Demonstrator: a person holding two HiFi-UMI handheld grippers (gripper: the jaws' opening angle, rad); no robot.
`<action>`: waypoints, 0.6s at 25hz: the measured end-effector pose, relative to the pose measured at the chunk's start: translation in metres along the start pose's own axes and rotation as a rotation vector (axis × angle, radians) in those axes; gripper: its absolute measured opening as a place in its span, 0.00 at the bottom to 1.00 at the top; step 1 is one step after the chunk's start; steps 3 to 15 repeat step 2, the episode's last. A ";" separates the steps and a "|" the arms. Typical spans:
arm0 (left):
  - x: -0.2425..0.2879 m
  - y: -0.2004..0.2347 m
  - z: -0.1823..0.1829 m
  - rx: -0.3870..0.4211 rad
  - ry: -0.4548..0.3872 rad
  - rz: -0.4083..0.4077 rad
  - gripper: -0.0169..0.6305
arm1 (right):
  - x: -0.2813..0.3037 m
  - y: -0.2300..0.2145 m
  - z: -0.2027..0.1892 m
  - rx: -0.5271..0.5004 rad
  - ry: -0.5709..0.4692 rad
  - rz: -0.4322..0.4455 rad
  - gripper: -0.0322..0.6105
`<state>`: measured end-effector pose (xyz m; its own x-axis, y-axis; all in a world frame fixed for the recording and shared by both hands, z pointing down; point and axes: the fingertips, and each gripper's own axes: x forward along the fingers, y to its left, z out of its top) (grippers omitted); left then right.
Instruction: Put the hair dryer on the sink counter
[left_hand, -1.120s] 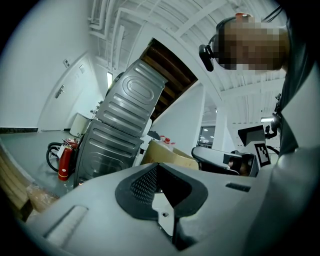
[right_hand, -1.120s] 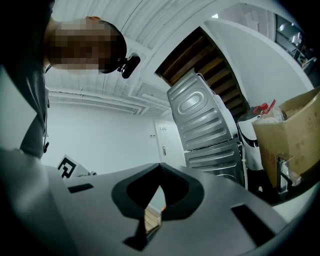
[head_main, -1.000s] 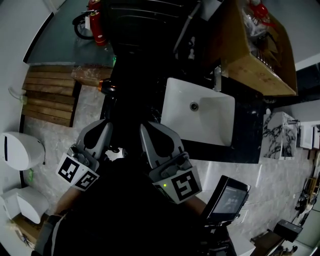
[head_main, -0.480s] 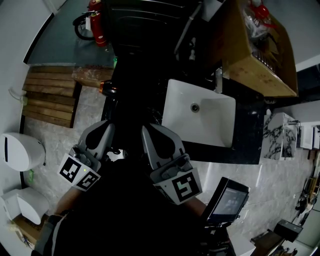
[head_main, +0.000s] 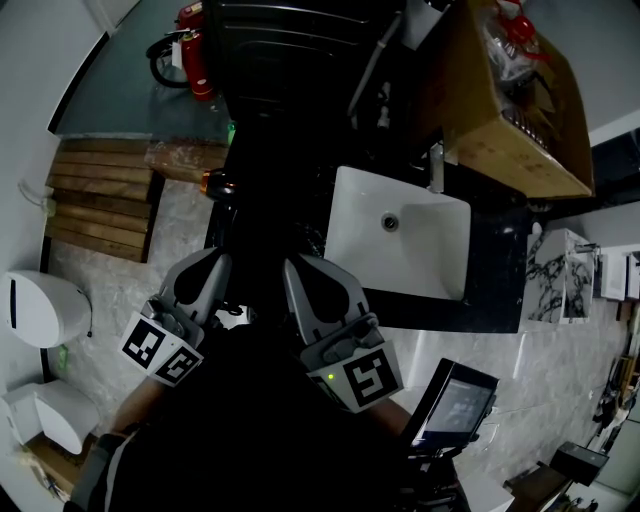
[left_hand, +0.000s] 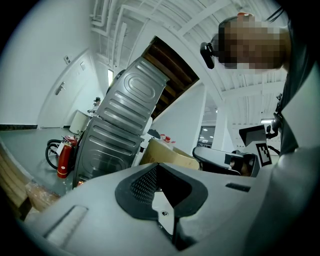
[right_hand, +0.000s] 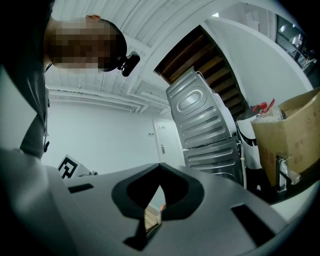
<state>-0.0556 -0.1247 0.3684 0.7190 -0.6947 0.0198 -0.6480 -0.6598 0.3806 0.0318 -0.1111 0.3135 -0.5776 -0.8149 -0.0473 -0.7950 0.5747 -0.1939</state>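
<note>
I see no hair dryer in any view. The white sink basin is set in a black counter ahead and to the right of me. Both grippers are held close to my body, side by side and pointing forward. My left gripper is shut with nothing between its pads, and the left gripper view shows its jaws meeting. My right gripper is beside the sink's near left corner; its jaws also meet, with only a thin slit and nothing in them.
A large cardboard box stands behind the sink. A dark ribbed metal cabinet is straight ahead, with a red fire extinguisher to its left. A wooden pallet and a white bin are at left. A screen on a stand is at lower right.
</note>
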 end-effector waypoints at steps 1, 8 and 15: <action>0.000 0.000 0.000 0.000 0.001 -0.001 0.03 | 0.000 0.000 0.000 0.000 0.001 -0.001 0.04; 0.001 0.001 0.000 0.000 0.001 -0.002 0.03 | 0.000 -0.001 -0.001 0.000 0.002 -0.001 0.04; 0.001 0.001 0.000 0.000 0.001 -0.002 0.03 | 0.000 -0.001 -0.001 0.000 0.002 -0.001 0.04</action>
